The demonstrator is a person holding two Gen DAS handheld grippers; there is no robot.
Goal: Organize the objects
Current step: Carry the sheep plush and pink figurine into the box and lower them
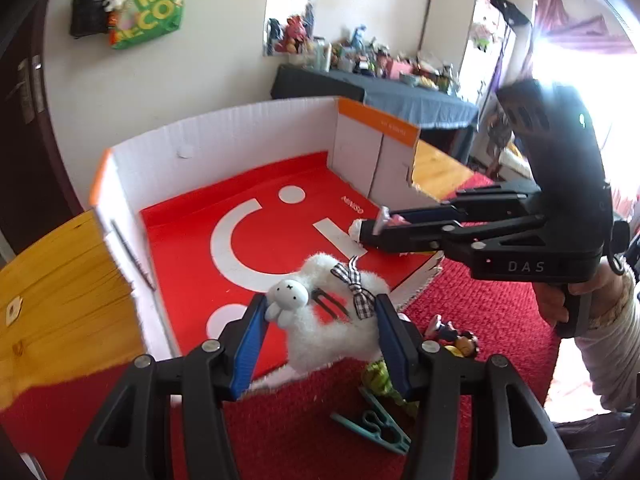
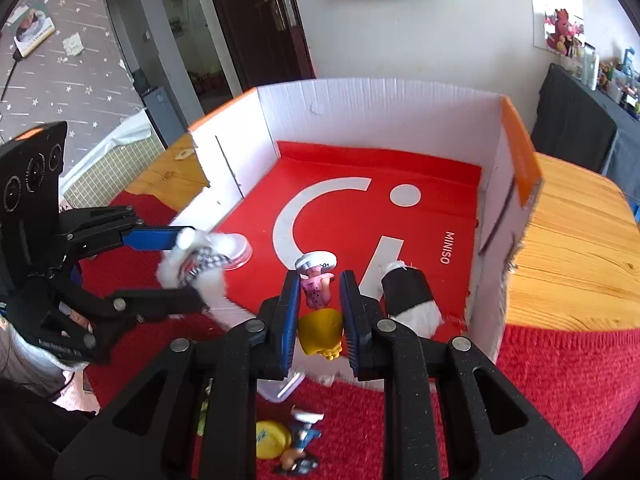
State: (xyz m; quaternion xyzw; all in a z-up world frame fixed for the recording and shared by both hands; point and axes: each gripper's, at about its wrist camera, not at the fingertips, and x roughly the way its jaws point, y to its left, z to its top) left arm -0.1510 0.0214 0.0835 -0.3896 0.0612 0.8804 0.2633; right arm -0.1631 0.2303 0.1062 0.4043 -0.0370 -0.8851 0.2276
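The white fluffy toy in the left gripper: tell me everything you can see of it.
The white fluffy toy looks like soft, shaggy plush. A small smooth white bunny face with cross-shaped eyes sits on one end, and a black-and-white checked ribbon bow is tied on its upper side. It lies crosswise between the blue pads of the left gripper, which is shut on it and holds it lifted over the near edge of the box with the red floor. Only the pads appear to touch it.

You are wearing a pale sleeve (image 1: 600, 344) and gripping black tools with blue-padded fingers (image 1: 248, 344), silver screws, "DAS" lettering.
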